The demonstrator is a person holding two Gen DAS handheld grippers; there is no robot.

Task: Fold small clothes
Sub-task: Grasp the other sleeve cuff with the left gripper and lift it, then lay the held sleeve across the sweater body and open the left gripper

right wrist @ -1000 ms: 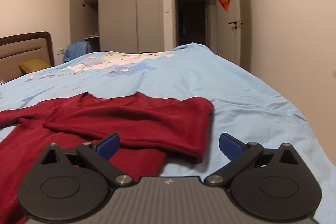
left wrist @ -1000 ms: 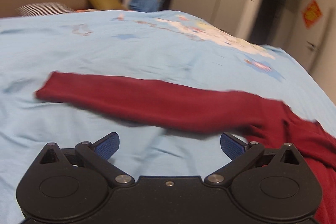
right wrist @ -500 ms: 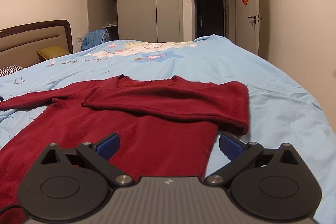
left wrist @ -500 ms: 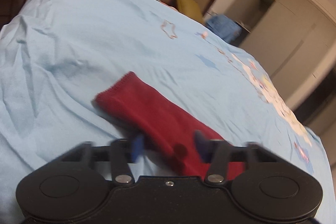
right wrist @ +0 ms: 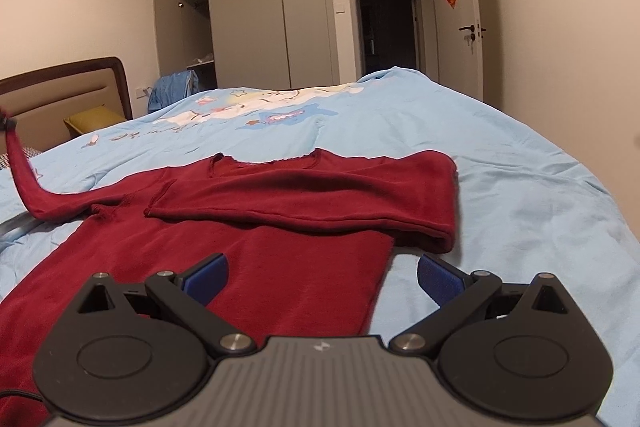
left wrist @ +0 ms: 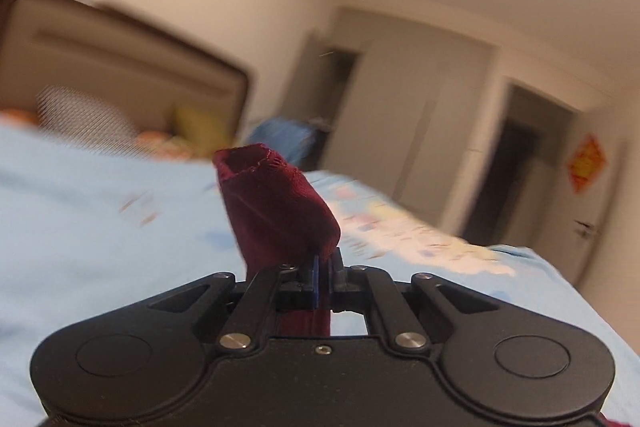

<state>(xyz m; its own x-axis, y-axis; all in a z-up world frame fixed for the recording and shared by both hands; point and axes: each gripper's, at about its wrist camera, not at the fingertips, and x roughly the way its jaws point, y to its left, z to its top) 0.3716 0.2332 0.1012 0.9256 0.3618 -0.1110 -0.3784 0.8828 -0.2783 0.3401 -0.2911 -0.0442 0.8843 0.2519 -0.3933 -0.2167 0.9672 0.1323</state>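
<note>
- Left wrist view: left gripper (left wrist: 322,269) clamped on the sleeve cuff (left wrist: 276,211) of the red sweater, cuff standing above the jaws at 12 o'clock, clear of the blue bedspread (left wrist: 100,227). Background blurred.
- Right wrist view: right gripper (right wrist: 322,277) spread wide, empty, over the sweater (right wrist: 256,267) lying flat on the bedspread (right wrist: 500,187). Right sleeve (right wrist: 320,199) lies folded across the chest; lifted sleeve (right wrist: 28,183) at 9 o'clock.
- Step, as judged: second sleeve fold. Next move calls for carrying the cuff toward 3 o'clock and laying it flat.

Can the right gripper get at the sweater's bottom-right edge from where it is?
Probably yes. The right gripper is open and empty just above the red sweater, and nothing lies between its fingers and that edge on the blue bedsheet.
</note>
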